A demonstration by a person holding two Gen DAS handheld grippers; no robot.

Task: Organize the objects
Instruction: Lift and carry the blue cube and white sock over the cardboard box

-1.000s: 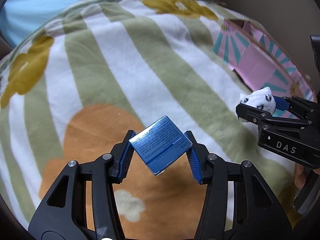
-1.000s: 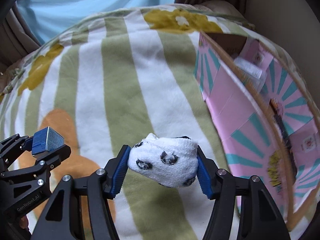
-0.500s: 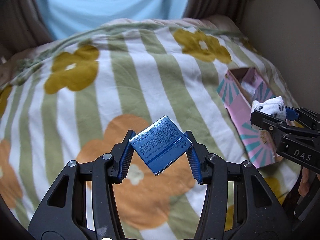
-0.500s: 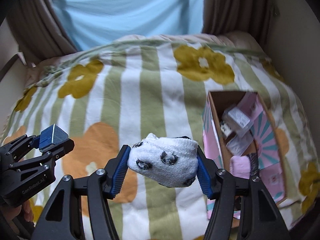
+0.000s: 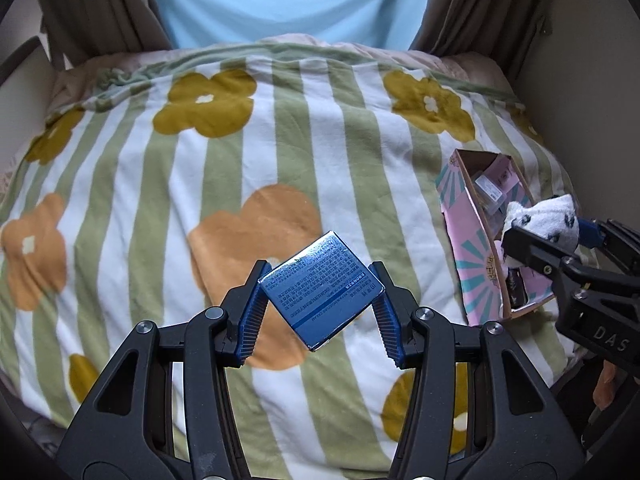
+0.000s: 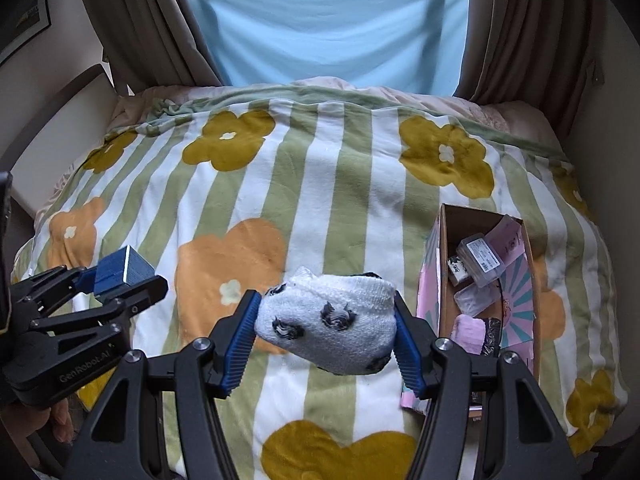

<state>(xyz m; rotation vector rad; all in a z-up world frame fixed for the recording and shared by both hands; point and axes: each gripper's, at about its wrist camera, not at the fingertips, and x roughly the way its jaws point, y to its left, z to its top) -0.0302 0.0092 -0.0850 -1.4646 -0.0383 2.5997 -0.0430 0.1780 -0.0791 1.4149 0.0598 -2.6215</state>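
Left claw (image 5: 318,308) grasping blue box (image 5: 322,292), right claw (image 6: 326,338) grasping rolled sock (image 6: 326,324): advise centring each over the pink carton (image 6: 528,280) at three o'clock before release.

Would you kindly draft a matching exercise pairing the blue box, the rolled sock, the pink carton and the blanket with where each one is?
Things:
1. blue box
2. rolled sock
3. pink carton
4. blanket

Places:
A. spread over the bed
B. clamped in the right gripper
C. lying on the blanket, holding small items
D. clamped in the left gripper

Pairs: 1-D, 2-B, 3-C, 4-A
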